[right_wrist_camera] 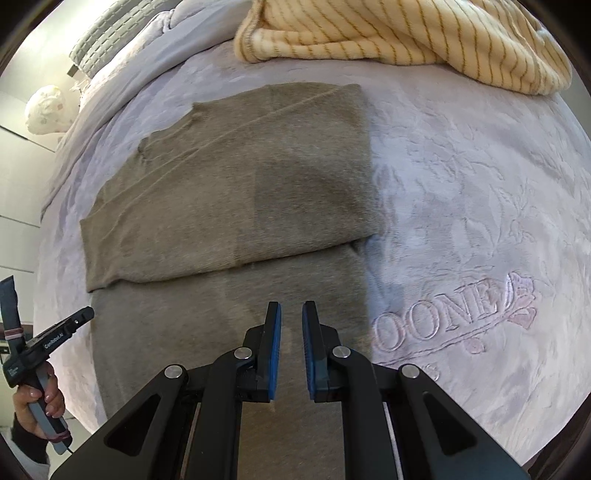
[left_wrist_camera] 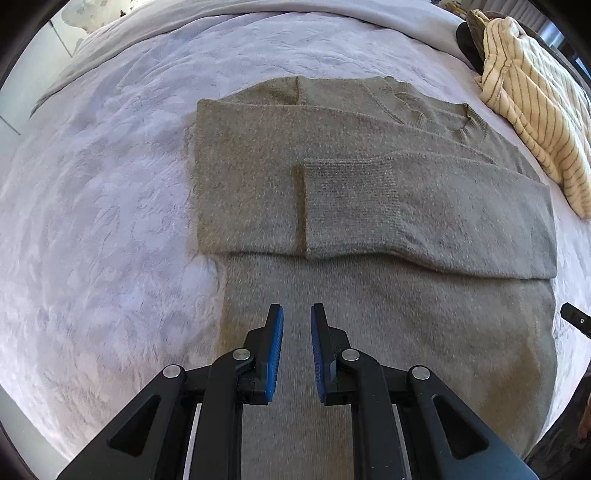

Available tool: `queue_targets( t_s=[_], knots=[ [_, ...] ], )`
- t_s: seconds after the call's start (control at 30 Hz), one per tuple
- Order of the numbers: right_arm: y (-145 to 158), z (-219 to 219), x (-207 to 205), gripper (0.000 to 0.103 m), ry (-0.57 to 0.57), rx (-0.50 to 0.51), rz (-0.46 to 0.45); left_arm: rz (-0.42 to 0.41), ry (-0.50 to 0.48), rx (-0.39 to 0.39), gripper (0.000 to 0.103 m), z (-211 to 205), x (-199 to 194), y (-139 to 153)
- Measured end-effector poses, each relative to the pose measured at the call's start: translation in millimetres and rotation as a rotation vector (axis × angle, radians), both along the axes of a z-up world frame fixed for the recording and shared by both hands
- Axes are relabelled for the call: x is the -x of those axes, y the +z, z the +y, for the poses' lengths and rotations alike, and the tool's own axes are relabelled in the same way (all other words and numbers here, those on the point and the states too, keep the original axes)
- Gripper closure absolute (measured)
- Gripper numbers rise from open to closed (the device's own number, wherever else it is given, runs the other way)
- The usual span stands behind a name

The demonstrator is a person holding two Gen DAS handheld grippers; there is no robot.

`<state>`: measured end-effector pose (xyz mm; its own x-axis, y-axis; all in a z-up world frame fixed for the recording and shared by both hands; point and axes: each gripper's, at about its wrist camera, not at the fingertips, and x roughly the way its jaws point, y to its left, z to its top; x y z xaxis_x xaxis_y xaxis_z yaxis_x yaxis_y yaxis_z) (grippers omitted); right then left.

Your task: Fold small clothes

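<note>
A grey-brown knit sweater point(left_wrist_camera: 369, 206) lies flat on the bed, its upper part folded down over the lower body. One sleeve with a ribbed cuff point(left_wrist_camera: 347, 192) lies across it. My left gripper point(left_wrist_camera: 296, 314) hangs above the sweater's lower half, its jaws nearly together with a narrow gap and nothing between them. My right gripper point(right_wrist_camera: 291, 312) hovers over the same sweater point(right_wrist_camera: 240, 184) near its right edge, jaws just as narrow and bare. In the right wrist view the left gripper point(right_wrist_camera: 85, 314) shows at the left edge, held by a hand point(right_wrist_camera: 44, 402).
A lavender embossed bedspread point(left_wrist_camera: 92, 221) covers the bed, with embroidered lettering point(right_wrist_camera: 443, 321) to the right of the sweater. A cream striped garment point(left_wrist_camera: 532, 110) lies heaped at the far side point(right_wrist_camera: 406, 33). A white patterned bundle point(right_wrist_camera: 46, 109) sits beyond the bed's left corner.
</note>
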<state>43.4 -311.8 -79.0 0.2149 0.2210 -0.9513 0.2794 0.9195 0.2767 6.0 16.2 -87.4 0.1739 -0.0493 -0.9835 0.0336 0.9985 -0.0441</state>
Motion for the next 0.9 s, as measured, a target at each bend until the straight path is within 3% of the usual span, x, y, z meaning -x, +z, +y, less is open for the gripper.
queue_targets(
  t_s=[0.1, 0.13, 0.17, 0.2, 0.23, 0.63, 0.7, 0.77, 0.9],
  knots=[
    [7, 7, -1, 0.09, 0.01, -0.001, -0.002, 0.007, 0.012, 0.004, 0.086, 2, 6, 5],
    [7, 8, -1, 0.09, 0.012, -0.002, -0.002, 0.008, 0.013, 0.001, 0.073, 3, 9, 6],
    [9, 10, -1, 0.09, 0.015, -0.003, -0.002, 0.007, 0.014, -0.002, 0.033, 5, 13, 8],
    [10, 12, -1, 0.09, 0.018, -0.004, -0.002, 0.001, 0.021, -0.007, 0.015, 5, 16, 11],
    [11, 14, -2, 0.09, 0.021, -0.005, -0.001, -0.016, 0.03, -0.014, 0.005, 5, 18, 15],
    [25, 31, -3, 0.09, 0.037, -0.011, -0.009, -0.022, 0.021, -0.014, 0.004, 0, 25, 24],
    [28, 33, -3, 0.084, 0.038, -0.018, -0.013, -0.023, 0.015, -0.013, 0.004, 0, 26, 26],
    [30, 35, -3, 0.064, 0.035, -0.014, -0.013, -0.022, 0.007, -0.014, 0.004, -2, 28, 28],
    [35, 40, -1, 0.062, 0.038, -0.01, -0.017, -0.016, -0.005, -0.019, 0.004, -4, 34, 32]
  ],
)
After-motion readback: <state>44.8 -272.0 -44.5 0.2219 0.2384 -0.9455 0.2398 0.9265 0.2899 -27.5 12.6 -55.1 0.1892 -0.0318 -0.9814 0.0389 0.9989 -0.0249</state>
